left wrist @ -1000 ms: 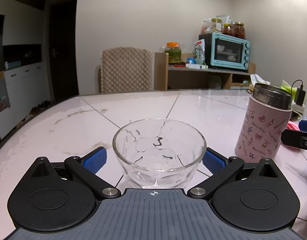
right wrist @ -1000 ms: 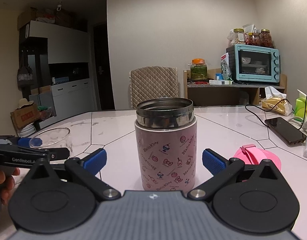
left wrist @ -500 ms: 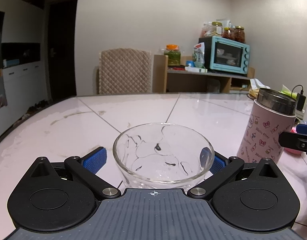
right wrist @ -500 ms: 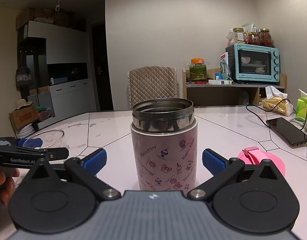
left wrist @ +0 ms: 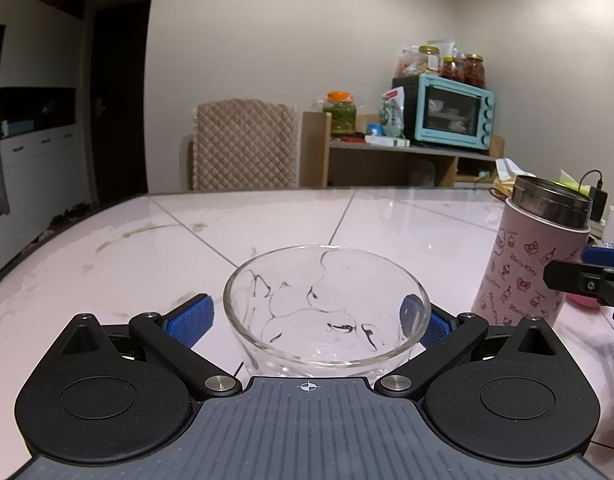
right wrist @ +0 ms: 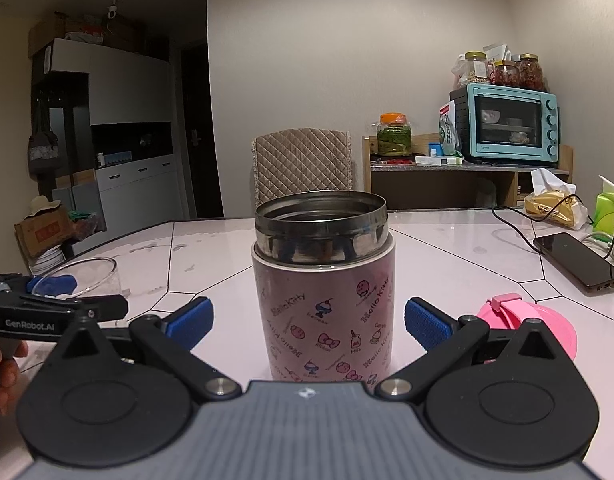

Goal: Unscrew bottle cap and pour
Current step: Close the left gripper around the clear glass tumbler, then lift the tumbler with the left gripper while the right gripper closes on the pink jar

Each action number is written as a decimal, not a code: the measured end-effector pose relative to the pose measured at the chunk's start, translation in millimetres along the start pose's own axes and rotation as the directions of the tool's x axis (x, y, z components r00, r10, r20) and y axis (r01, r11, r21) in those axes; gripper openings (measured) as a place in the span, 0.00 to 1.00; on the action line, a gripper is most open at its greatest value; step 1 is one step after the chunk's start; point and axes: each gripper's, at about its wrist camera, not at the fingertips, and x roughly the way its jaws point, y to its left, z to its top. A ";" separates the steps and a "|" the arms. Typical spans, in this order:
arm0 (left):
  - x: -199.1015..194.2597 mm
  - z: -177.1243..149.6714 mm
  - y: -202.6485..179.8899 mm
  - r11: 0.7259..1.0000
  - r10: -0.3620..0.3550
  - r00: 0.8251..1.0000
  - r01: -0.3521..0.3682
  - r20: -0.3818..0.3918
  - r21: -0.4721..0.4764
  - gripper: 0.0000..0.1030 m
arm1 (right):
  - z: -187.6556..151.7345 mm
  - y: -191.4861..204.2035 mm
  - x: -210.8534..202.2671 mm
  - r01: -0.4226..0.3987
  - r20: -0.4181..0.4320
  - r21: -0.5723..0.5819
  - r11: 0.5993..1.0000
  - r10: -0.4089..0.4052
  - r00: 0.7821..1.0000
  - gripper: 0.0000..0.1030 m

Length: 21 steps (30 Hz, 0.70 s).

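A pink Hello Kitty bottle (right wrist: 325,304) with an open steel mouth stands on the pale table between the blue pads of my right gripper (right wrist: 309,320). The jaws are open, with a gap on each side of the bottle. Its pink cap (right wrist: 527,326) lies on the table to the right. A clear glass bowl (left wrist: 326,304) sits between the pads of my left gripper (left wrist: 307,320), which is open; the right pad is close to the glass. The bottle shows at the right in the left wrist view (left wrist: 535,252). The bowl shows at the left in the right wrist view (right wrist: 79,280).
A black phone (right wrist: 575,260) with cables lies at the table's right side, beside a bread bag (right wrist: 555,204) and a green tissue box (right wrist: 611,208). A quilted chair (right wrist: 303,168) stands behind the table. A shelf with a teal oven (right wrist: 511,126) is at the back.
Both grippers have moved in closer: the bowl sits deeper between the left pads, and the bottle deeper between the right pads. Both jaws stay open.
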 end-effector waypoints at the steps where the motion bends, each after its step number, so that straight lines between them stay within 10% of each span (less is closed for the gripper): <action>1: 0.2 0.1 0.0 1.000 -0.001 1.000 0.001 -0.001 0.001 0.99 | 0.0 -0.2 0.4 0.000 0.000 0.001 1.000 0.000 1.000 1.00; 6: 1.1 -1.1 -0.5 1.000 -0.031 1.000 0.031 -0.005 0.003 0.85 | -0.3 -0.4 2.5 0.002 -0.002 0.006 1.000 -0.002 1.000 1.00; 21: 6.3 -1.0 6.4 0.997 -0.078 0.997 0.078 0.007 0.004 0.85 | 1.3 -1.6 9.2 0.002 -0.011 0.009 1.000 -0.002 1.000 1.00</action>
